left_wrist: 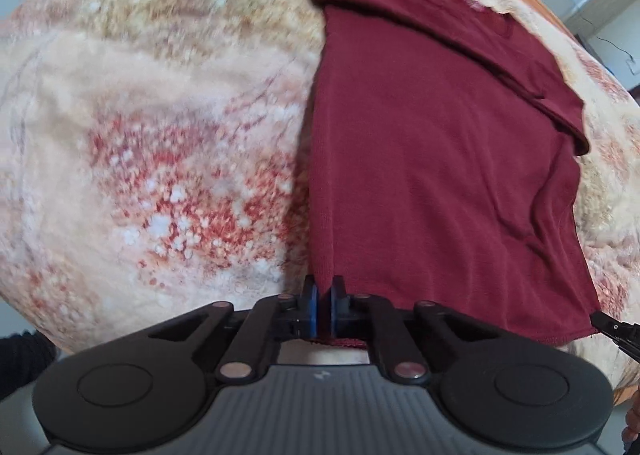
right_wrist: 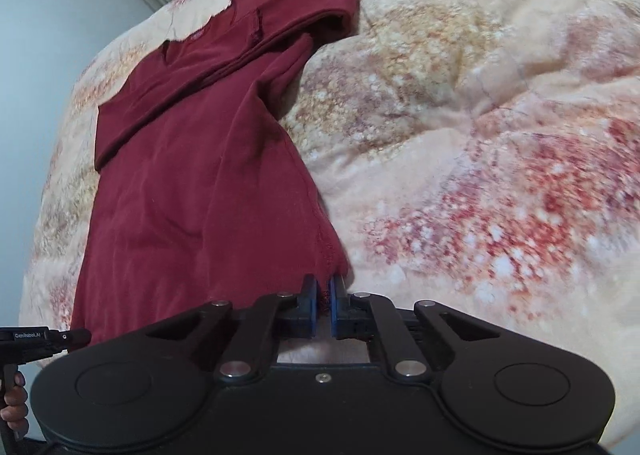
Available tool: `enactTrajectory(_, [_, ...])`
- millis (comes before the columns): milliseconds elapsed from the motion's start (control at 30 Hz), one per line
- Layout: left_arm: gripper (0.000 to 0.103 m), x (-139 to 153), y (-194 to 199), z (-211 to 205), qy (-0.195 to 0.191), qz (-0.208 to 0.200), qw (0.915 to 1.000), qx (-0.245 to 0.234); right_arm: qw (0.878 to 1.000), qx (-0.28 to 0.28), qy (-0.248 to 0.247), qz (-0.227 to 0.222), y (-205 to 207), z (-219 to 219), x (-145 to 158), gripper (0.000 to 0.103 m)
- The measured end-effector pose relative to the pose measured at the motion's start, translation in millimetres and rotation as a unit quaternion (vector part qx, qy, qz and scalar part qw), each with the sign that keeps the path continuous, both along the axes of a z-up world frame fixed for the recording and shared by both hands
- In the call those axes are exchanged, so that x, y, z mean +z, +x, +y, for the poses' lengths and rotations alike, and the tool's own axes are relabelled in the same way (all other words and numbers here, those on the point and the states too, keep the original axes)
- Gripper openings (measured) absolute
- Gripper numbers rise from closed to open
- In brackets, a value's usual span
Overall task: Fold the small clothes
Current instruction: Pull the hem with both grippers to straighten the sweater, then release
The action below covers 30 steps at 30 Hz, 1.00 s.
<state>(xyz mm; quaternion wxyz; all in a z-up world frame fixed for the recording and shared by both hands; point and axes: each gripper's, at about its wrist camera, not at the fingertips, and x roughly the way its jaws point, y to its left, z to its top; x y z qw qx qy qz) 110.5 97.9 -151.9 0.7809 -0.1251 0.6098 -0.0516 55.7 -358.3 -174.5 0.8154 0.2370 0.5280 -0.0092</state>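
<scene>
Left tongs point(left_wrist: 324, 291) and right tongs point(right_wrist: 324, 291) clamping shirt point(left_wrist: 432, 159) hem corners, blanket point(left_wrist: 160, 115) around.

A bed point(left_wrist: 160, 135) with a cream, red-flecked blanket point(right_wrist: 480, 135); 1 maroon shirt point(left_wrist: 432, 159) lies on it

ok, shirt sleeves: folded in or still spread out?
Folded in. The maroon shirt lies on the blanket with both sleeves laid across its upper part. Left tool and right tool each pinch a hem corner.
</scene>
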Motion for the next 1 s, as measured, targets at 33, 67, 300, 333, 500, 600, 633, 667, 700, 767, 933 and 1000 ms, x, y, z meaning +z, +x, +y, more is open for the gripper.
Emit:
enactTrajectory(33, [0.005, 8.3, -2.2, -1.4, 0.004, -0.007, 0.9999, -0.008, 1.0, -0.002, 0.002, -0.004, -7.5, -2.2, 6.4, 0.005])
enactTrajectory(67, [0.005, 14.4, -3.2, -2.9, 0.01, -0.012, 0.9998, -0.013, 1.0, -0.003, 0.001, -0.005, -13.7, -4.2, 11.6, 0.005])
enactTrajectory(300, [0.004, -5.4, -11.3, -4.5, 0.04, -0.003, 0.9992, -0.005, 1.0, -0.005, -0.012, 0.014, -36.4, -4.9, 0.6, 0.005])
enactTrajectory(333, [0.004, -5.7, -14.2, -3.6, 0.042, -0.004, 0.9991, -0.003, 1.0, -0.005, -0.014, 0.016, -36.6, -3.2, -2.9, 0.005])
enactTrajectory(500, [0.005, -1.4, -21.4, -4.1, 0.048, -0.033, 0.9982, -0.014, 0.999, 0.015, -0.033, 0.0, -42.8, 5.1, 1.8, 0.005])
enactTrajectory(600, [0.006, -8.8, -22.0, -7.3, 0.055, -0.038, 0.9976, -0.019, 0.999, 0.021, -0.044, -0.009, -42.4, 8.0, -2.1, 0.006])
enactTrajectory(633, [0.007, -10.9, -22.9, -8.0, 0.057, -0.037, 0.9976, -0.016, 0.999, 0.022, -0.046, -0.005, -40.2, 8.9, -6.0, 0.006])
enactTrajectory(667, [0.007, -11.6, -24.0, -8.2, 0.057, -0.038, 0.9976, -0.012, 0.999, 0.023, -0.047, -0.004, -39.5, 9.6, -8.1, 0.006])
enactTrajectory(700, [0.007, -11.6, -25.0, -8.0, 0.056, -0.039, 0.9977, -0.007, 0.999, 0.023, -0.049, -0.005, -39.7, 10.2, -9.3, 0.007])
enactTrajectory(767, [0.008, -10.7, -25.8, -7.6, 0.055, -0.041, 0.9977, -0.002, 0.998, 0.022, -0.052, -0.006, -40.2, 10.7, -10.1, 0.007])
enactTrajectory(933, [0.054, -1.7, -26.7, -10.2, 0.092, -0.041, 0.9949, -0.007, 0.998, 0.024, -0.062, -0.009, -39.0, 12.1, -5.9, 0.021])
enactTrajectory(1000, [0.09, 5.9, -29.2, -13.4, 0.119, -0.058, 0.9911, -0.009, 0.997, 0.025, -0.078, -0.014, -39.4, 12.8, -1.9, 0.035])
